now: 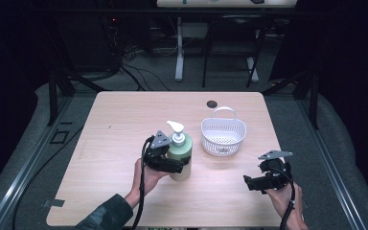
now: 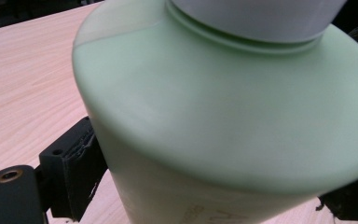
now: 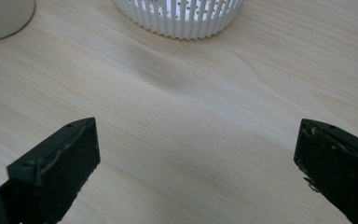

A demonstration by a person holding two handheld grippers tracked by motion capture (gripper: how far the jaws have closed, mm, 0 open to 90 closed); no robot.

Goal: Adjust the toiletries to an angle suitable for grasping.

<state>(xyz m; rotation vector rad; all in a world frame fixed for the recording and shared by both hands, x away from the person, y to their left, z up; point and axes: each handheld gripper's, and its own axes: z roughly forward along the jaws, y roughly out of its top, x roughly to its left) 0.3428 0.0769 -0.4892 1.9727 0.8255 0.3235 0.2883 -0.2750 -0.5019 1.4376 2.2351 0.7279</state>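
The left gripper point(image 1: 175, 165) is clamped on a pale green pump bottle point(image 1: 180, 154), its black jaws pressing opposite sides of the body. The bottle stands upright near the middle of the wooden tabletop point(image 1: 115, 143), white pump head point(image 1: 177, 129) on top. In the left gripper view the bottle point(image 2: 233, 116) sits tight between the jaws. A white slotted basket point(image 1: 223, 135) with a raised handle stands just right of the bottle, apart from it. A small dark disc point(image 1: 212, 103) lies beyond the basket, near the far edge. The right gripper point(image 1: 255, 182) hovers at the near right, jaws spread wide and holding nothing; its view shows bare tabletop point(image 3: 191, 121) between the jaws and the basket point(image 3: 182, 18) farther off.
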